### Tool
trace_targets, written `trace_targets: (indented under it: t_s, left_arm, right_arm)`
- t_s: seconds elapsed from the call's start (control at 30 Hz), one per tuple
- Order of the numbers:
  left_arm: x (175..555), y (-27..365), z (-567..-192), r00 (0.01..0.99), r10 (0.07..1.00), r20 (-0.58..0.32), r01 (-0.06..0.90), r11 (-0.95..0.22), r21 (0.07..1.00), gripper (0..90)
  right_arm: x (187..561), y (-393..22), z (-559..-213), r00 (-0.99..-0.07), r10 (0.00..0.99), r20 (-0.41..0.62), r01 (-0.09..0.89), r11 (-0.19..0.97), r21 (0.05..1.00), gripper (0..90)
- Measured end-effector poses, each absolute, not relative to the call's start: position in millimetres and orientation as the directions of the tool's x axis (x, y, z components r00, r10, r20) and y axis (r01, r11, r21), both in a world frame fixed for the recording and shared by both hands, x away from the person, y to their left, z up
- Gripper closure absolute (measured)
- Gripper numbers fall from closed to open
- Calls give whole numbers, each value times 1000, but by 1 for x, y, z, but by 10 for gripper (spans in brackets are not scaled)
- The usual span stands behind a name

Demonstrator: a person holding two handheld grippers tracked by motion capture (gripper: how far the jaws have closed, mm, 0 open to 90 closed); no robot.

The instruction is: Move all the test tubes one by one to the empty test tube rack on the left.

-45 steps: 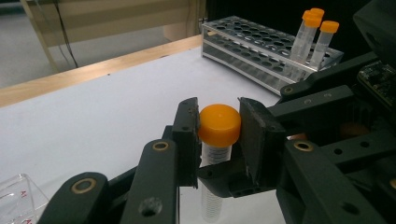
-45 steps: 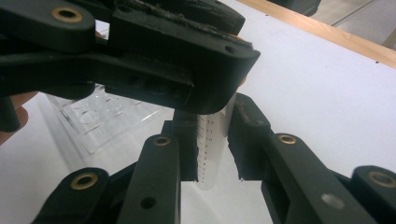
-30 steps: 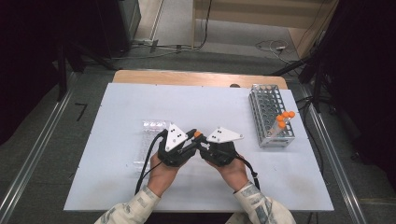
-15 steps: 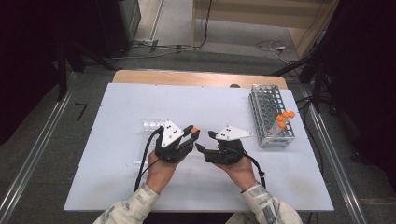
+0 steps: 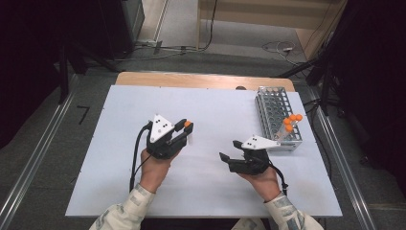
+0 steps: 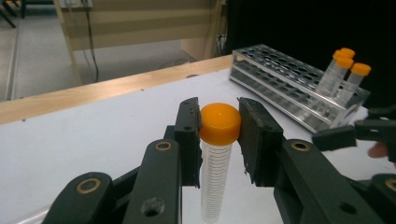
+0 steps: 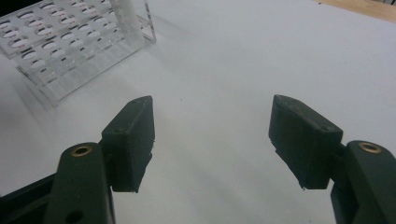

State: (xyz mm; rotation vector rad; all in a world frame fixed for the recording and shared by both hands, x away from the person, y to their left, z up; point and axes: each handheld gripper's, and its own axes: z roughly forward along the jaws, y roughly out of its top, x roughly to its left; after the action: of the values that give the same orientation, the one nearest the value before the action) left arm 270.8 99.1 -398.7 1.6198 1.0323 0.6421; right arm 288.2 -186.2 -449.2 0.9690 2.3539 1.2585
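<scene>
My left gripper (image 5: 184, 130) is shut on a clear graduated tube with an orange cap (image 5: 187, 123), held upright above the white table left of centre. In the left gripper view the pads (image 6: 189, 133) press on both sides of the cap (image 6: 219, 123), and the tube body (image 6: 212, 186) hangs below. My right gripper (image 5: 229, 149) is right of centre and points left. Its jaws have just been opening and stand wide apart over bare table (image 7: 212, 140), with nothing between them.
A clear tube rack (image 5: 275, 112) stands at the table's right side, with three orange-capped tubes (image 5: 290, 122) at its near end. The rack (image 7: 60, 51) lies to the upper left in the right gripper view. A wooden strip (image 5: 201, 79) runs along the table's far edge.
The grippers were together at the tube; now they are apart. The right gripper let go, opened and moved right toward the rack. The left gripper kept the tube and shifted slightly left.
</scene>
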Motion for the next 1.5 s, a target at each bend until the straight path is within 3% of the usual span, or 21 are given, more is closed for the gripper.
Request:
trace_targets:
  t_s: [0.37,0.57,1.5]
  left_arm:
    - [284,137,-381,394,912,-118,284,2,959,703]
    - [287,150,-380,340,936,-86,282,-15,959,703]
    - [297,146,-414,290,957,-3,349,-102,932,699]
  right_arm:
    - [290,-202,-453,-697,715,49,443,376,814,302]
    - [292,-207,-454,-670,741,46,455,361,814,223]
    - [290,-209,-453,-664,747,37,450,360,817,232]
